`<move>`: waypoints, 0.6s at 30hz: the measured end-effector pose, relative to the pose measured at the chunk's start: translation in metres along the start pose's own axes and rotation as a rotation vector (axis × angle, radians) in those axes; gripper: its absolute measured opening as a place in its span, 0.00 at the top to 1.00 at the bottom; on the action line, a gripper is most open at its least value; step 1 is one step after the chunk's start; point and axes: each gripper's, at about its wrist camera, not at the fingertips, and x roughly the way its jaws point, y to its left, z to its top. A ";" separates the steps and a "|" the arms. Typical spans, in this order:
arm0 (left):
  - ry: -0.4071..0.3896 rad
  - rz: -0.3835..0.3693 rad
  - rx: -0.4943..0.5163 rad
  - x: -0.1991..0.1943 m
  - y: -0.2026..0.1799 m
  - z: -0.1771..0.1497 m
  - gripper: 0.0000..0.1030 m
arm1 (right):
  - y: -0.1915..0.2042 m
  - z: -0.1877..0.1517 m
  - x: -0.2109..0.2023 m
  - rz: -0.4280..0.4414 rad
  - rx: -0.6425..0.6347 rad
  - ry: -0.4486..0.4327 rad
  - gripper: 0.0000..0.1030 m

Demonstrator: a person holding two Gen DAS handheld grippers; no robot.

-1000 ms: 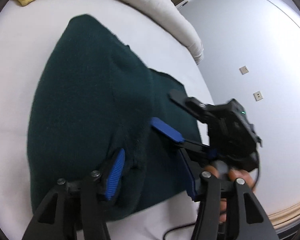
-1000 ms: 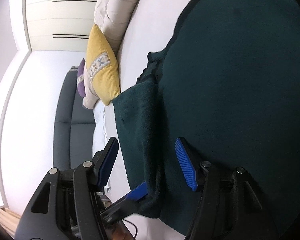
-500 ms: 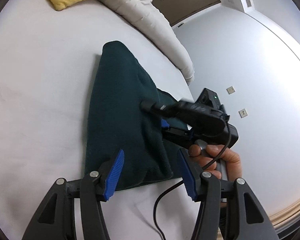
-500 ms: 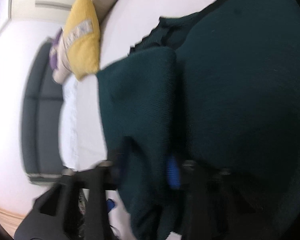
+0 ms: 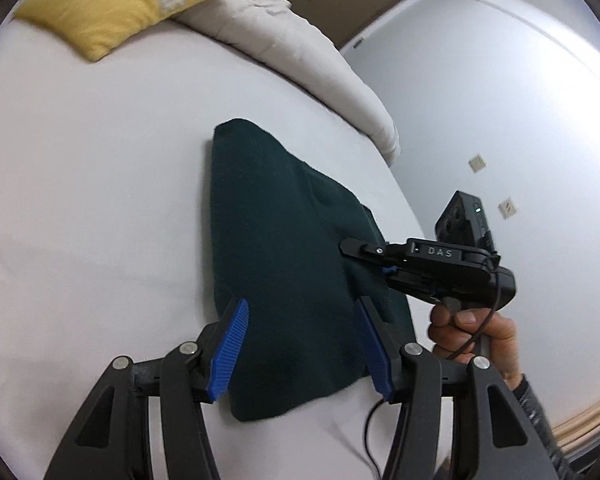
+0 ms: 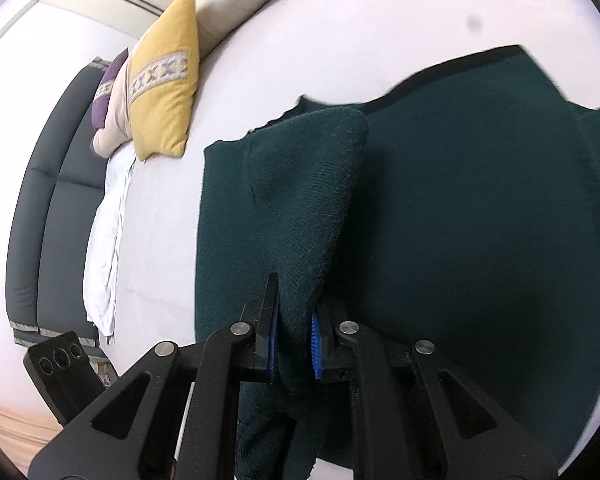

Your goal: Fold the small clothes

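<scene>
A dark green knitted garment (image 5: 284, 248) lies on a white bed (image 5: 80, 200). My left gripper (image 5: 302, 350) is open and empty, held above the garment's near edge. My right gripper (image 6: 294, 334) is shut on a raised fold of the garment (image 6: 300, 200) and lifts it off the rest of the cloth (image 6: 480, 220). In the left wrist view the right gripper (image 5: 364, 254) reaches in from the right side, its tips at the garment's right edge.
A yellow pillow (image 5: 116, 4) and a beige duvet (image 5: 300, 56) lie at the bed's far end. A dark sofa (image 6: 56, 184) stands beyond the bed. A cable (image 5: 376, 432) trails over the sheet near my left gripper.
My left gripper let go of the garment and drew back and up. My right gripper closed on a fold of the garment and lifted it.
</scene>
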 end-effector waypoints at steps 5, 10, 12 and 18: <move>0.036 0.038 0.074 0.031 -0.024 0.011 0.44 | -0.013 0.004 -0.023 -0.004 -0.012 -0.026 0.90; 0.038 0.081 0.122 0.057 -0.044 0.020 0.44 | -0.041 0.016 -0.048 -0.016 0.010 -0.061 0.90; 0.036 0.098 0.146 0.067 -0.053 0.025 0.44 | -0.055 0.020 -0.055 -0.023 0.027 -0.071 0.90; 0.035 0.167 0.214 0.093 -0.070 0.033 0.44 | -0.079 0.032 -0.066 -0.021 0.041 -0.095 0.90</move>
